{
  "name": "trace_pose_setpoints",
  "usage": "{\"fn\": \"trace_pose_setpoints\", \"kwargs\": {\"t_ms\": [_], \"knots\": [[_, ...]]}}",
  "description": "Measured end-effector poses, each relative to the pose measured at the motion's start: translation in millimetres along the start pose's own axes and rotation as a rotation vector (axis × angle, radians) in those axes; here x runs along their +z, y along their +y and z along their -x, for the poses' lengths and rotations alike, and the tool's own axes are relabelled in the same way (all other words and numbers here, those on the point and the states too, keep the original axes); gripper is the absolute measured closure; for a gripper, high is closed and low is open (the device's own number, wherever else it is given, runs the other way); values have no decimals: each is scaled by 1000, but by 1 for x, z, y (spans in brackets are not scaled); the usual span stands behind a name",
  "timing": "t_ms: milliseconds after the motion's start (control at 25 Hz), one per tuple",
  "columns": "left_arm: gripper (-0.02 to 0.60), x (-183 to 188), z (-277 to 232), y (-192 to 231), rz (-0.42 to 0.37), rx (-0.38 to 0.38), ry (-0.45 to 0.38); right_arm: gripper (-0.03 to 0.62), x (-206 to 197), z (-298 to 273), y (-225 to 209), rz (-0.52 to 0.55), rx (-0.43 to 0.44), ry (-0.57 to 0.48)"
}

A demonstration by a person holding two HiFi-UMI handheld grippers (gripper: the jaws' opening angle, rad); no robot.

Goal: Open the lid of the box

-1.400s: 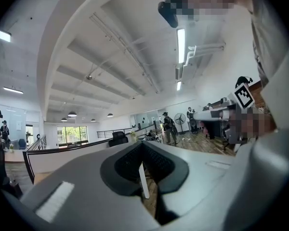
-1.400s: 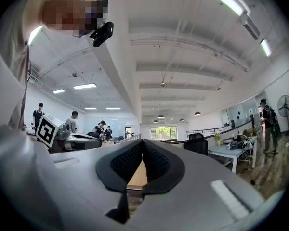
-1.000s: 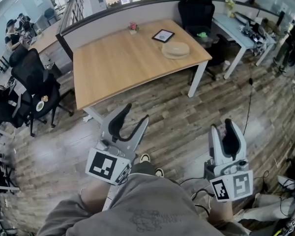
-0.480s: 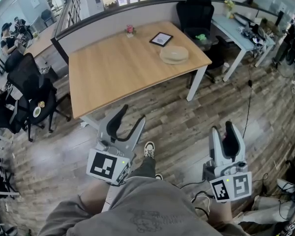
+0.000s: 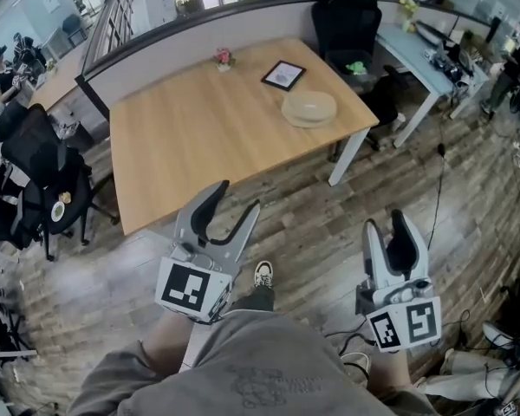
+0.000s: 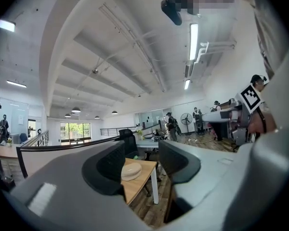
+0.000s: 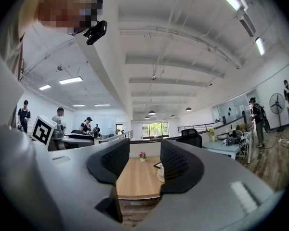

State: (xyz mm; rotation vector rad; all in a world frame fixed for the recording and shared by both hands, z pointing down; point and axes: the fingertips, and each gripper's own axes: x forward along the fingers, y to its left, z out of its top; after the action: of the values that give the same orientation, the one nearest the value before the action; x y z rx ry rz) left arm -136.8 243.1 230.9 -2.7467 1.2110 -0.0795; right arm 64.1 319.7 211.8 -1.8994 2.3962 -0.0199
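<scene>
A round beige box (image 5: 309, 107) with its lid on sits near the right end of the wooden table (image 5: 191, 137). It also shows far off between the left jaws as the box (image 6: 131, 171), and its edge peeks past the right jaw as the box (image 7: 159, 174). My left gripper (image 5: 237, 199) hovers over the floor short of the table's front edge, open and empty. My right gripper (image 5: 386, 224) is further right over the floor; its jaws have just been opening and nothing is between them.
A framed picture (image 5: 283, 75) and a small flower pot (image 5: 223, 57) stand on the table behind the box. Black chairs (image 5: 36, 159) are at the left, another chair (image 5: 345, 20) and a desk (image 5: 425, 55) behind. Cables (image 5: 438, 180) run over the wood floor.
The person has walked forward, so both grippers are nearer the table's front edge. The table and box sit lower and larger in the head view.
</scene>
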Motion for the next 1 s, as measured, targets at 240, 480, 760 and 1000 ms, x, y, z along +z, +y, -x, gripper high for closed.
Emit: {"fn": "trace_pose_setpoints", "kwargs": {"t_ms": [240,480,760,1000], "knots": [[364,-10,-48,52,25,-33,61,411,-2,-80,-3,15,24,31],[364,-18,-87,104,30,-39,51,411,-4,-144,-7,28,7,34],[364,-36,-125,133,49,-77,66,411,-22,-194,-17,18,-10,67],[364,-50,-175,141,37,-91,87,411,-36,-227,-53,14,-25,96]]}}
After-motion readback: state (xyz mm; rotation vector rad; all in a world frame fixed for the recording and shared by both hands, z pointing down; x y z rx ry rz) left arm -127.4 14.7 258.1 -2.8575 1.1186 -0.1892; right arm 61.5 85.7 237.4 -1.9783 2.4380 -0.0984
